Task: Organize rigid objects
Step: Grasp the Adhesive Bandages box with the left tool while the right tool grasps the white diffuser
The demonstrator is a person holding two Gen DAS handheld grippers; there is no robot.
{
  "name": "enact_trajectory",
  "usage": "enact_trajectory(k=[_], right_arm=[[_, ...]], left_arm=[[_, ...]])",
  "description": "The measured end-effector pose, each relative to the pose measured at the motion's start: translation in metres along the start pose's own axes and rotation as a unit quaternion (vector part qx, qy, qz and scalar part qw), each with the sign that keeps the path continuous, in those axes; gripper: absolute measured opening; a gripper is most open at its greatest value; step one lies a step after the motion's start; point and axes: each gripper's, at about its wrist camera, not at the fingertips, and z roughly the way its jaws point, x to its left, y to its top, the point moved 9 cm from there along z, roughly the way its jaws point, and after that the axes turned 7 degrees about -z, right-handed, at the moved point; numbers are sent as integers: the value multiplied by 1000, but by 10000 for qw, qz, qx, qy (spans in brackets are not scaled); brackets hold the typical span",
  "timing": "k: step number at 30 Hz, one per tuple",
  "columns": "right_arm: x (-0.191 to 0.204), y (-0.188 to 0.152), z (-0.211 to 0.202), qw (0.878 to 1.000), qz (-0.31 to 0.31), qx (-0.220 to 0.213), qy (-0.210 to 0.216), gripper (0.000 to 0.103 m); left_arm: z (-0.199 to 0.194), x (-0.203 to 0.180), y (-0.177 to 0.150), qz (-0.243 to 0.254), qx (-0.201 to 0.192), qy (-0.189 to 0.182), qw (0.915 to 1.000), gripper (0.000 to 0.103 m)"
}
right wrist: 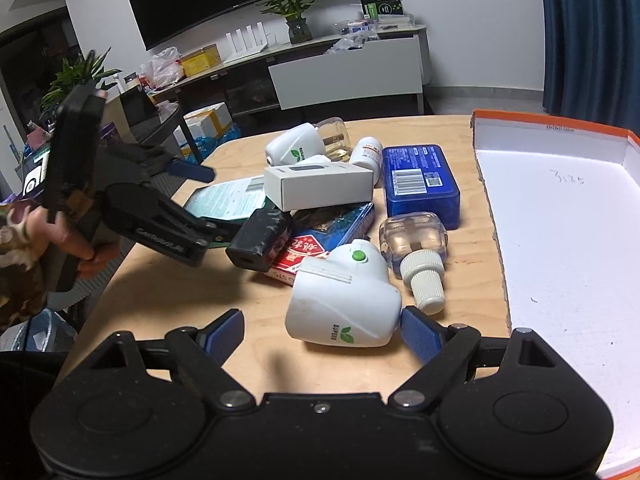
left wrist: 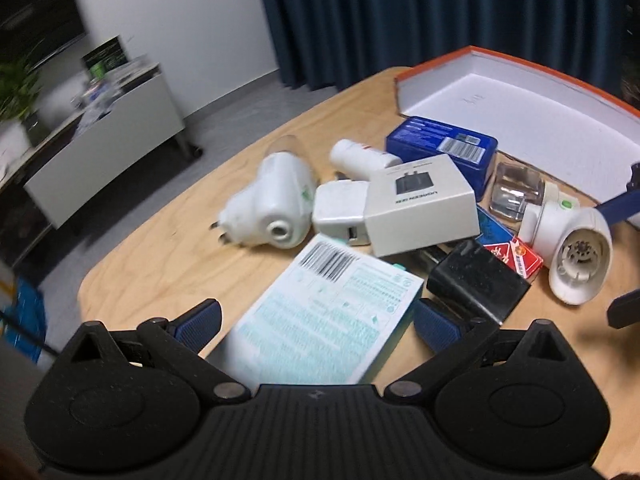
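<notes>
On a wooden table lies a pile of small items. My left gripper [left wrist: 316, 322] stands open with a flat teal-and-white printed package [left wrist: 332, 320] between its blue pads [left wrist: 436, 324]; the right wrist view shows this gripper [right wrist: 204, 200] held by a hand, its fingers either side of that package [right wrist: 228, 200]. My right gripper [right wrist: 322, 334] is open around a white plug-in device with a green button [right wrist: 344, 300], the right pad close to its side. That device [left wrist: 572, 248] sits at the right in the left wrist view, with the right gripper's fingers [left wrist: 618, 206] beside it.
An open white box with an orange rim [right wrist: 560, 220] [left wrist: 500, 92] lies at the right. The pile holds a blue tin [right wrist: 420, 184], white carton [right wrist: 320, 188], black charger [right wrist: 260, 240], red card pack [right wrist: 296, 260], clear bottle [right wrist: 416, 240] and a second white device [right wrist: 296, 148].
</notes>
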Motion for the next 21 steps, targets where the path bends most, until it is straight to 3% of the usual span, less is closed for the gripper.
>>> enact_trajectory(k=[3,6,9,11,12,15,21], right_arm=[[-1,1,1,10000,12,5,8,100],[-1,2,3,10000,20,-22,-12,100],[-1,0,3,10000,45,-29,-36,100],[-1,-1,4,10000,63,-37,-50,100],[-2,-1,4,9999,94,-57,-66,100],[-4,0,5,9997,185,-131,-72,100],[-4,6,17,9998,177,-85,-62,100]], left_arm=[[11,2,-1,-87,54,-132,9999,103],[12,7,0,-541,-48,-141,9984,103],[4,13,0,-1100,-232,73,9936,92],[-4,17,-1,-1491,-274,251,9881,74],[-9,19,-2,-1726,-259,320,9841,72],[-21,21,-11,-2254,-246,451,9729,71],[-46,5,-25,-2367,-239,1086,9652,71]])
